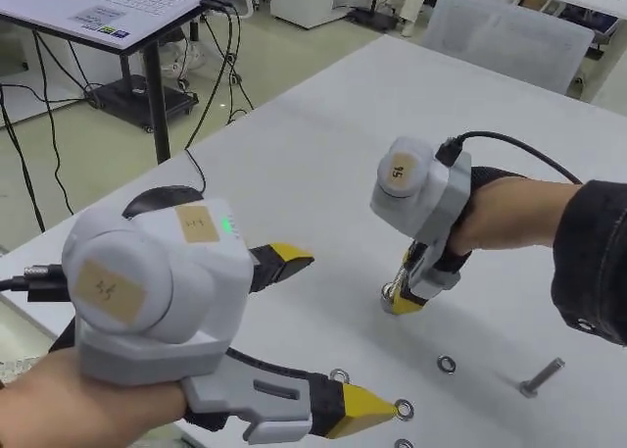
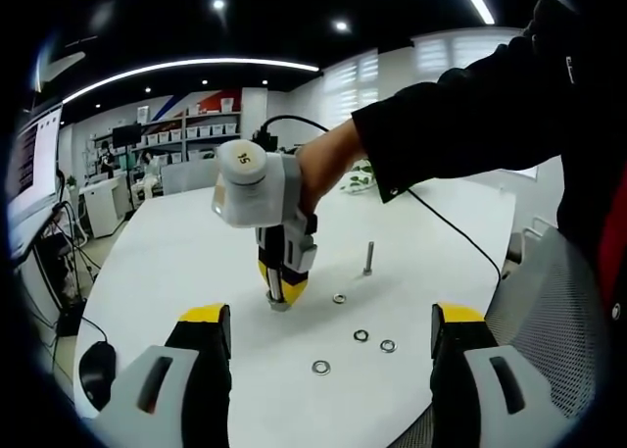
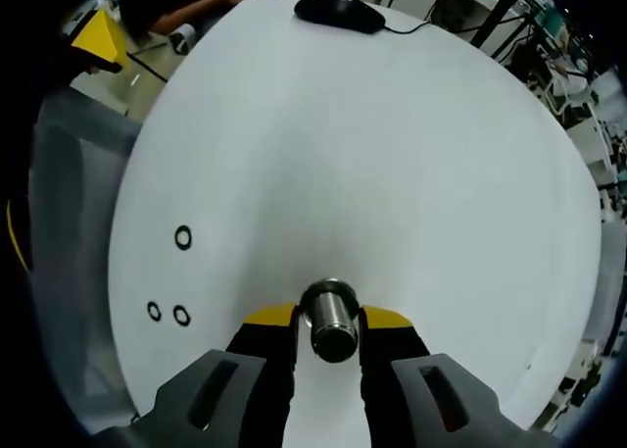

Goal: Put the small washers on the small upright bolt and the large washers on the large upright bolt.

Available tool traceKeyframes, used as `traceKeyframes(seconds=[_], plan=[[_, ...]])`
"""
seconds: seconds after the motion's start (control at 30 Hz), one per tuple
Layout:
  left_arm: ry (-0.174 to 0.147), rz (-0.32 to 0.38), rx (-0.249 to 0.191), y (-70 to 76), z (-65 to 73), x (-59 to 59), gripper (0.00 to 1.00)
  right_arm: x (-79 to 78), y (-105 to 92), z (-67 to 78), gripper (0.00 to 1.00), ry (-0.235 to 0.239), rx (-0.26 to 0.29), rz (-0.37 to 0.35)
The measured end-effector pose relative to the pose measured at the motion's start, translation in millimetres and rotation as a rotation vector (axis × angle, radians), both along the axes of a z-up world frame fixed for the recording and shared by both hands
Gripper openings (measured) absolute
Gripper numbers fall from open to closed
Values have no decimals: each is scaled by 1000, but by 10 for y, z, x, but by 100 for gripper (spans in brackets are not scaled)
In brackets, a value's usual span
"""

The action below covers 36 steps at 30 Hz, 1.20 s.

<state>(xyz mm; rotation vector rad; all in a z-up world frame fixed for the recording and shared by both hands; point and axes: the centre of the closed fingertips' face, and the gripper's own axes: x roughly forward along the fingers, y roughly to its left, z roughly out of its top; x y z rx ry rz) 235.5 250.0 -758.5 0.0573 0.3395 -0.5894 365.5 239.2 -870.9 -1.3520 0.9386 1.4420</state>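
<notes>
My right gripper [image 1: 404,299] points down at the white table [image 1: 323,144] and is shut on the large bolt [image 3: 333,332], whose head end [image 1: 390,293] rests on the tabletop. The small bolt [image 1: 541,377] stands upright to its right, also seen as the small bolt [image 2: 369,259] from the left gripper view. Several washers lie loose nearby: one washer [image 1: 446,364] between the bolts, another washer [image 1: 404,409] and a third washer [image 1: 340,375] by my left gripper [image 1: 333,332]. That left gripper is open and holds nothing, its jaws wide apart [image 2: 331,316].
A black mouse [image 1: 162,198] with its cable lies near the table's left edge. A laptop [image 1: 108,7] sits on a stand beyond the table. A grey chair [image 1: 505,36] is at the far side. Washers [image 3: 183,237] lie left of the held bolt.
</notes>
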Motion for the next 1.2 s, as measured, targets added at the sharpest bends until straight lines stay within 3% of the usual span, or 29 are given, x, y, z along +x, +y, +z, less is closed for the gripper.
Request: traceKeyframes(seconds=[0.23, 0.7, 1.03, 1.2], plan=[[-2, 0, 1, -4, 7, 2, 84, 42, -56, -1, 26, -20, -19, 23], [-2, -9, 11, -18, 6, -9, 83, 84, -335, 97, 27, -26, -16, -32], [0, -19, 18, -19, -7, -13, 83, -12, -530, 116, 27, -25, -9, -56], [0, -26, 20, -23, -12, -17, 83, -139, -618, 116, 27, -16, -4, -67]])
